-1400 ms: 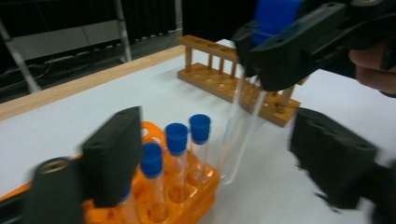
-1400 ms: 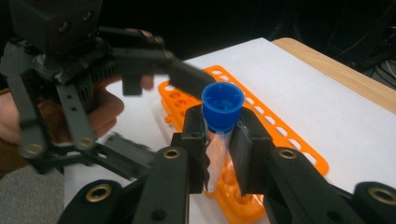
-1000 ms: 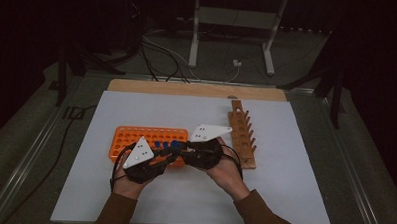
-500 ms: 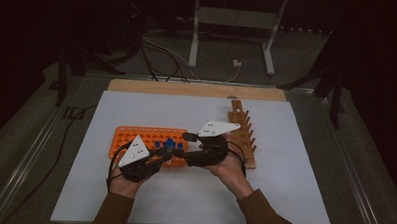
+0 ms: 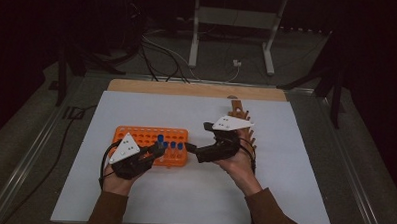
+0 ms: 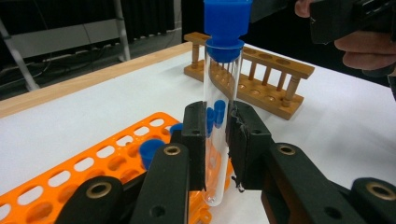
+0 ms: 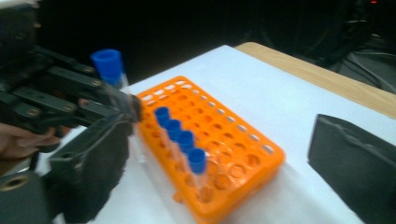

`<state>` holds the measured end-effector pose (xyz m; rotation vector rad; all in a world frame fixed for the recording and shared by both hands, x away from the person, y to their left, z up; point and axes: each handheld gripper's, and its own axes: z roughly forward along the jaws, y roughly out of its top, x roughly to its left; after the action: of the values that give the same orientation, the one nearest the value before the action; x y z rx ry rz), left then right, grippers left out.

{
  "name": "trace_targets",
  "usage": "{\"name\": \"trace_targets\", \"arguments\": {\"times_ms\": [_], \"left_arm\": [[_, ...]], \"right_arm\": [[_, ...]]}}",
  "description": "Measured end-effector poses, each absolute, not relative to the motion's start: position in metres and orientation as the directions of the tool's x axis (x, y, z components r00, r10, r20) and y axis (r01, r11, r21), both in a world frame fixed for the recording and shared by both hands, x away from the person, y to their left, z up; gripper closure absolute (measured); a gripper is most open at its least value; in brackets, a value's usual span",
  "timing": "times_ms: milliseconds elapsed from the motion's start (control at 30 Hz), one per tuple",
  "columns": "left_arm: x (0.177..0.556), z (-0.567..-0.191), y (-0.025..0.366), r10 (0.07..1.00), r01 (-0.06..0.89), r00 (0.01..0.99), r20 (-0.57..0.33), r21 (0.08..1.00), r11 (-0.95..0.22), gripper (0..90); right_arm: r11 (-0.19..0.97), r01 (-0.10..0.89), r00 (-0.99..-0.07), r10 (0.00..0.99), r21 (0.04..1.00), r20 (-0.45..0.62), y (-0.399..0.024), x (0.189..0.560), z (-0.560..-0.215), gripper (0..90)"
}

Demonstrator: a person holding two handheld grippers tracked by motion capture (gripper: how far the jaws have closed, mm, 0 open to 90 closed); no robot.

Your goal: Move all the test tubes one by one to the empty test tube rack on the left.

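A clear test tube with a blue cap [image 6: 215, 93] stands upright between the jaws of my left gripper [image 6: 217, 126], which is shut on its lower half. In the high view the left gripper [image 5: 156, 150] sits at the front edge of the orange tube rack [image 5: 135, 138], with the tube's cap [image 5: 160, 138] above it. The right gripper view shows the same tube [image 7: 112, 70] held at the rack's near-left corner. My right gripper [image 7: 224, 133] is open, jaws wide apart with nothing between them. It hovers just right of the rack [image 5: 191, 152].
Several blue-capped tubes [image 7: 180, 135] stand in a row in the orange rack [image 7: 243, 140]. A wooden peg rack [image 5: 241, 124] lies behind the right hand, also seen in the left gripper view [image 6: 261, 79]. White mat [image 5: 284, 185] covers the table.
The two hands, close together a second ago, have drawn apart. The right gripper has moved right and away from the left gripper, which keeps the tube.
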<state>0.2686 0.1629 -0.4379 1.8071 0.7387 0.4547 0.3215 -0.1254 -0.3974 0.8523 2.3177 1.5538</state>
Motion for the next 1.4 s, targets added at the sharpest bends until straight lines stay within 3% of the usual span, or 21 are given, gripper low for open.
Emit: {"name": "trace_targets", "arguments": {"times_ms": [333, 1400], "left_arm": [[0.271, -0.439, 0.174, 0.712, 0.274, 0.7, -0.047, 0.939, -0.207, 78.1], [0.288, -0.47, 0.182, 0.788, 0.328, 0.615, -0.035, 0.92, -0.215, 78.0]], "right_arm": [[0.258, 0.345, -0.77, 0.628, 0.903, 0.115, -0.144, 0.326, -0.4, 0.0], [0.211, 0.379, -0.705, 0.696, 0.901, 0.133, -0.197, 0.326, -0.418, 0.0]]}}
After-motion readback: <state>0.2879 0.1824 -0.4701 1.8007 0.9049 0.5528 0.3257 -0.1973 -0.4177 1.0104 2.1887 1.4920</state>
